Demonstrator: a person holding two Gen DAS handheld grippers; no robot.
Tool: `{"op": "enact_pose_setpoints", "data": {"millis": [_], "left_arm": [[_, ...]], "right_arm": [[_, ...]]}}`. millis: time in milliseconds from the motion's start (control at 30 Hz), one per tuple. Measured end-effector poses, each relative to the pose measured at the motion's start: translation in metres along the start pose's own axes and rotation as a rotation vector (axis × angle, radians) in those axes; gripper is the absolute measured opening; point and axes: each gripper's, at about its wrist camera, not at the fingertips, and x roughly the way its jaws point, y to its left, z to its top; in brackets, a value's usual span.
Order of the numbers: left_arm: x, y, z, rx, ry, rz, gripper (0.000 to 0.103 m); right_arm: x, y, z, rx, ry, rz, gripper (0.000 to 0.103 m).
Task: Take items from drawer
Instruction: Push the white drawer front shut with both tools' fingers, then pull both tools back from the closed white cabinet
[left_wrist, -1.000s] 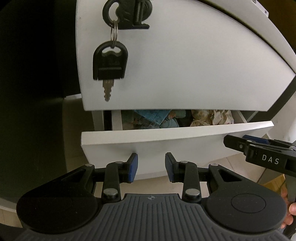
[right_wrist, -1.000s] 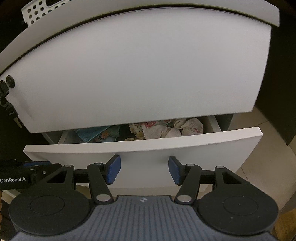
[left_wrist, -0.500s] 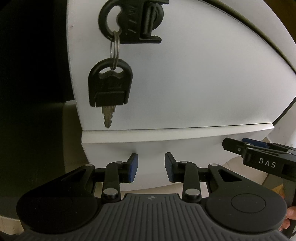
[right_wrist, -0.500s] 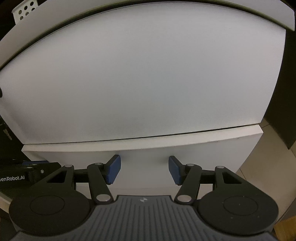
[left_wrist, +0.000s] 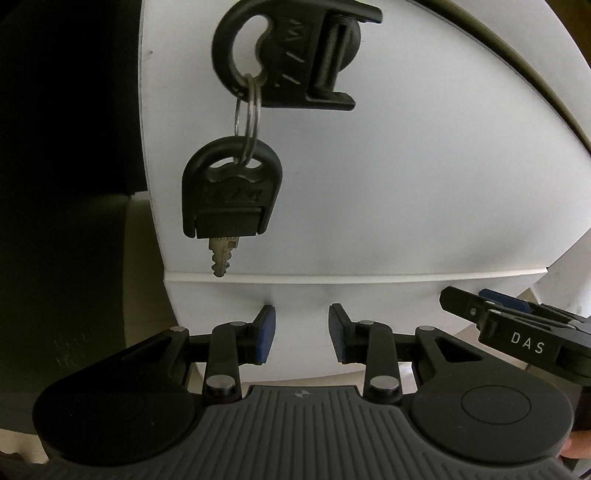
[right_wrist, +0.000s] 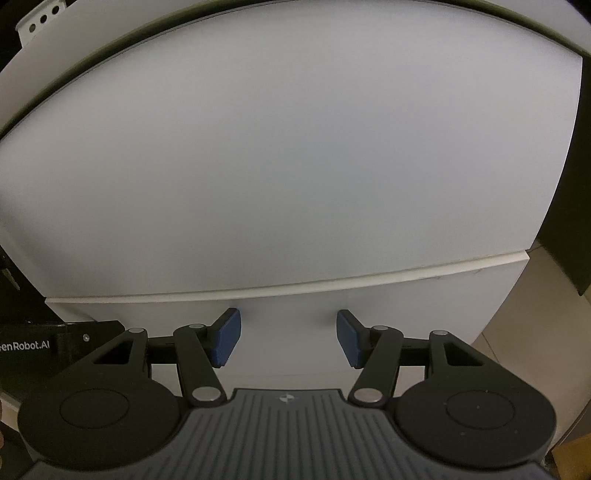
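A white drawer cabinet fills both views. The lower drawer front sits flush under the upper drawer front, and nothing of its contents shows. My left gripper is open and empty, its fingertips at the lower drawer front. My right gripper is open and empty, also at the lower drawer front. The right gripper shows at the right edge of the left wrist view.
A black key hangs on a ring from a second key in the lock at the upper drawer's left corner. A dark space lies left of the cabinet. Beige floor shows at the right.
The lower drawer was open, showing cloth items, and has slid shut. Both grippers have moved forward with the drawer front, still open.
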Motion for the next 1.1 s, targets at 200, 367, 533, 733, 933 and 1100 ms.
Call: {"op": "enact_pose_setpoints", "data": {"millis": [200,367,533,733,933,1100], "left_arm": [[-0.036,-0.011,-0.037,0.024,-0.01,0.023,0.035],[-0.073,-0.021,-0.066,0.036,-0.029,0.033,0.036],[-0.119,-0.033,-0.1,0.056,-0.043,0.038,0.037],[-0.18,-0.051,-0.146,0.086,-0.056,0.046,0.037],[-0.249,-0.069,-0.194,0.101,-0.067,0.043,0.041],[-0.313,-0.086,-0.234,0.119,-0.076,0.047,0.049]], "right_arm": [[-0.024,0.007,-0.014,-0.013,0.002,0.011,0.064],[-0.049,0.011,-0.031,-0.02,0.003,0.009,0.064],[-0.079,0.013,-0.049,-0.034,0.004,0.007,0.066],[-0.106,0.016,-0.057,-0.036,-0.004,0.01,0.071],[-0.121,0.016,-0.061,-0.034,-0.008,0.019,0.078],[-0.147,0.01,-0.063,-0.037,-0.015,0.029,0.082]]}}
